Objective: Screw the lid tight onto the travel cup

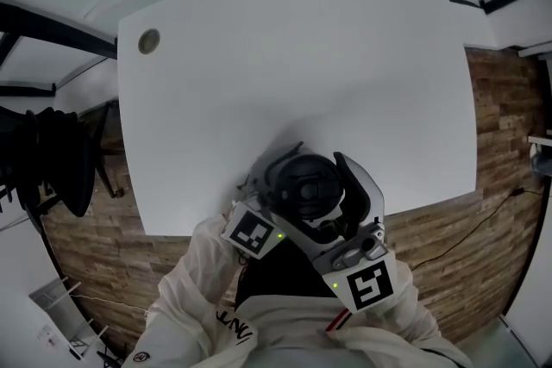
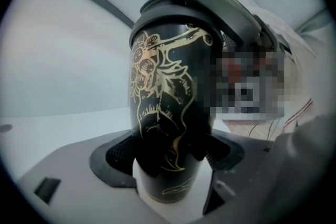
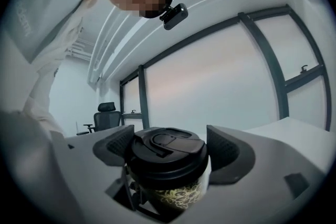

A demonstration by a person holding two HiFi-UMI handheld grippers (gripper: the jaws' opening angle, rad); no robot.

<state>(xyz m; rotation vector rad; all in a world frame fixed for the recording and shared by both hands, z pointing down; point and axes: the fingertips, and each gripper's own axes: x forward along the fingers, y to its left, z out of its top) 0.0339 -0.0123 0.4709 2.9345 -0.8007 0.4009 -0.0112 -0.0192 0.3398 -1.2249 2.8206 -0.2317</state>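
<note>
Currently: travel cup (image 2: pixel 168 97) gripped low, lid (image 3: pixel 164 140) gripped at its rim.
Cup sits lower centre of the head view, off the near edge of the white table (image 1: pixel 302 56). Judged rigid, with a smooth, glossy wall likely to slip under torque; contents not visible, so weight is unknown. Left gripper (image 2: pixel 168 153): jaws wide, pads clamping the cup's lower body. Right gripper (image 3: pixel 170 149): jaws wide, pads against opposite sides of the lid.

The black lid (image 3: pixel 167 150) is clamped between the fingers (image 3: pixel 227 155) of the right gripper (image 3: pixel 170 157), a pad pressed against each side of its rim. The travel cup (image 3: pixel 176 199) (black, gold line-work) is seen beneath the lid, below finger level. An office chair (image 3: pixel 106 114) is seen far beyond the left finger.
</note>
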